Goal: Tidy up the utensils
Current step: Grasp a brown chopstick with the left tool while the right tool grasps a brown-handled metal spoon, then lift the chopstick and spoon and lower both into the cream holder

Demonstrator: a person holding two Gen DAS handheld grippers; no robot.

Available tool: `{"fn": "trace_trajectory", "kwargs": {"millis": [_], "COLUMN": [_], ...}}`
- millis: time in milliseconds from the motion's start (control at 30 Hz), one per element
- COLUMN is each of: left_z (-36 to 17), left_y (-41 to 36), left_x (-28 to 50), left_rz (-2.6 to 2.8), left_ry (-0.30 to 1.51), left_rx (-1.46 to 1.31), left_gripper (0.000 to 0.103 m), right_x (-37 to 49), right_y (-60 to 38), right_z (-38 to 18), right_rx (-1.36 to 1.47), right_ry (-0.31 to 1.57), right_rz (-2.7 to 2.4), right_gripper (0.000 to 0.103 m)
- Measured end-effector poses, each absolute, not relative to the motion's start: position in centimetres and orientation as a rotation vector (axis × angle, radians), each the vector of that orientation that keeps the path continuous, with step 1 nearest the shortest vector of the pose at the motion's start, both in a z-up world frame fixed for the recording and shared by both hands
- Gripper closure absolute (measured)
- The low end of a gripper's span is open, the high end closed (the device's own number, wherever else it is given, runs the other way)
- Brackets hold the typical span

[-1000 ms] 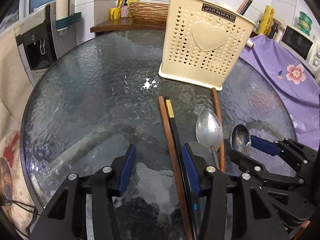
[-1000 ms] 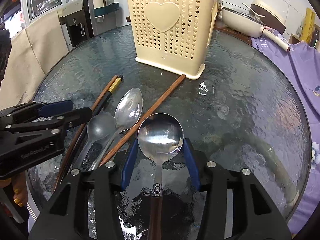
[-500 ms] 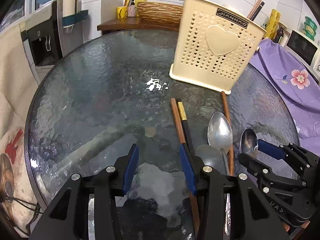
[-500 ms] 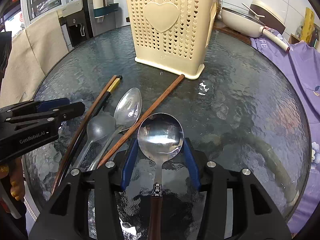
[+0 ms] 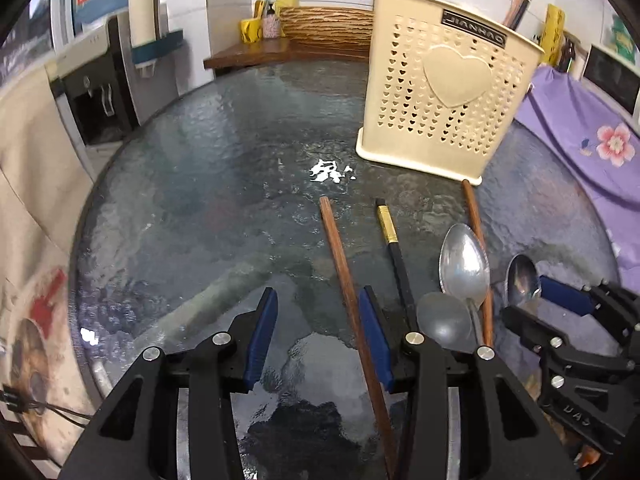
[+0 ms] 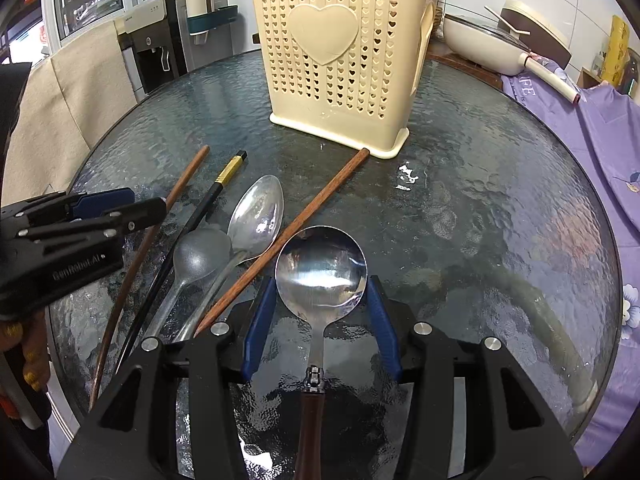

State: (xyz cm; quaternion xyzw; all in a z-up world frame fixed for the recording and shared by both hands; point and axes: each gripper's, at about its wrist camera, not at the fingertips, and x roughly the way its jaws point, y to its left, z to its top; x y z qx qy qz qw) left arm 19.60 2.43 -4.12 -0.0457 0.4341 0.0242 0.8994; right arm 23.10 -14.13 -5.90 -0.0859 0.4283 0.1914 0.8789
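Observation:
A cream perforated utensil holder [image 5: 444,104] [image 6: 340,60] stands at the far side of the round glass table [image 5: 224,184]. A brown chopstick [image 5: 344,280], a black gold-banded chopstick [image 5: 394,248], another brown chopstick [image 5: 476,232], a shiny spoon [image 5: 464,268] and a dull grey spoon [image 5: 444,318] lie on the glass. My left gripper [image 5: 316,328] [image 6: 120,206] is open; the brown chopstick runs just inside its right finger. My right gripper [image 6: 322,320] [image 5: 560,304] is open astride a round ladle spoon [image 6: 322,268] with a dark wooden handle.
A purple flowered cloth [image 5: 580,136] covers the surface to the right. A white pan [image 6: 492,40] sits behind the table. A water dispenser [image 5: 96,80] stands at the left, and a wooden shelf with cups [image 5: 264,48] at the back.
My left gripper has shifted left and pulled back. The brown chopstick now lies apart from the black one and inside the jaws. The right gripper and ladle spoon have stayed put.

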Motion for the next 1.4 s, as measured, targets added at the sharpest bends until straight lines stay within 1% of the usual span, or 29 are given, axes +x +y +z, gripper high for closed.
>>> {"fn": "trace_trajectory", "kwargs": {"millis": [233, 267, 300, 333, 400, 467, 500, 867, 1033, 1167, 1400], "left_z": [-4.2, -4.2, -4.2, -4.2, -4.1, -4.1, -4.1, -4.1, -3.8, -2.3, 2.2], "left_y": [1.7, 1.5, 1.3, 1.2, 1.0, 1.2, 1.2, 0.5, 0.8, 1.2, 1.7], "left_x": [21.8, 22.1, 22.4, 22.7, 23.0, 23.5, 23.6, 23.5, 23.4, 23.0, 21.2], "left_rz": [0.012, 0.013, 0.015, 0.017, 0.018, 0.015, 0.016, 0.016, 0.001, -0.013, -0.060], "left_ry": [0.927, 0.929, 0.931, 0.933, 0.935, 0.942, 0.944, 0.929, 0.915, 0.862, 0.732], "left_rx": [-0.103, -0.100, -0.096, -0.091, -0.089, -0.100, -0.103, -0.091, -0.119, -0.136, -0.166], "left_gripper": [0.061, 0.062, 0.068, 0.072, 0.085, 0.092, 0.094, 0.096, 0.096, 0.096, 0.096], "right_x": [23.4, 23.4, 23.5, 23.6, 23.8, 23.8, 23.9, 23.9, 24.0, 23.9, 22.5], "right_y": [-14.0, -13.9, -13.8, -13.8, -13.7, -13.6, -13.5, -13.4, -14.3, -15.4, -17.3], "right_z": [-5.8, -5.7, -5.7, -5.7, -5.7, -5.7, -5.7, -5.7, -4.8, -3.2, 1.1], "right_rx": [-0.179, -0.181, -0.182, -0.184, -0.186, -0.187, -0.188, -0.188, -0.132, -0.078, 0.001], "right_ry": [0.910, 0.911, 0.914, 0.916, 0.919, 0.921, 0.921, 0.915, 0.869, 0.812, 0.670], "right_rz": [0.387, 0.386, 0.384, 0.384, 0.385, 0.385, 0.385, 0.387, 0.390, 0.414, 0.477], "right_gripper": [0.056, 0.056, 0.056, 0.056, 0.056, 0.056, 0.056, 0.057, 0.057, 0.057, 0.057]}}
